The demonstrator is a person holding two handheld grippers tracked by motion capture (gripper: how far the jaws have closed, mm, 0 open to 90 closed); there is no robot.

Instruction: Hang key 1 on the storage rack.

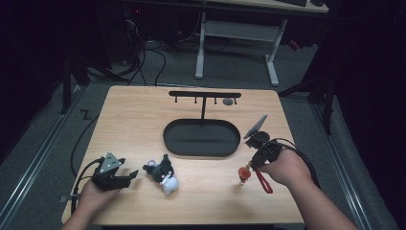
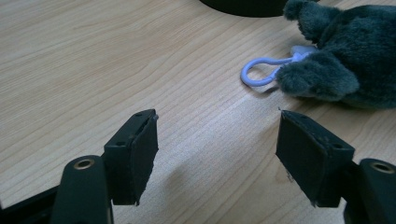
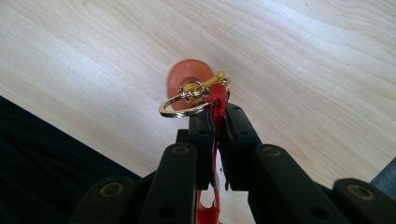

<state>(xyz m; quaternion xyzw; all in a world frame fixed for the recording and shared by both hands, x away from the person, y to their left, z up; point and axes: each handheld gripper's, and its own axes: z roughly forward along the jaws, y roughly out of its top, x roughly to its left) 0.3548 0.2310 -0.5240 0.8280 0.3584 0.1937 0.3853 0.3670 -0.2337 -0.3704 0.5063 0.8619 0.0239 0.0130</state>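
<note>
A dark grey and white plush toy (image 1: 162,173) (image 2: 345,60) lies on the wooden table, its pale blue loop (image 2: 259,74) flat on the wood. My left gripper (image 1: 130,173) (image 2: 217,119) rests just left of it, open, with bare table between the jaws. My right gripper (image 1: 251,165) (image 3: 215,114) is shut on a red strap (image 1: 262,181) (image 3: 217,98), held above the table at the right. From the strap hang a gold ring (image 3: 180,108) and a round orange-red charm (image 1: 244,173) (image 3: 187,77).
A black hook stand (image 1: 203,103) rises from an oval black tray (image 1: 201,152) at the table's middle back; a small grey item (image 1: 228,101) hangs near its right end. The table's front edge runs close to both hands. Cables and a white desk frame (image 1: 273,62) are on the floor behind.
</note>
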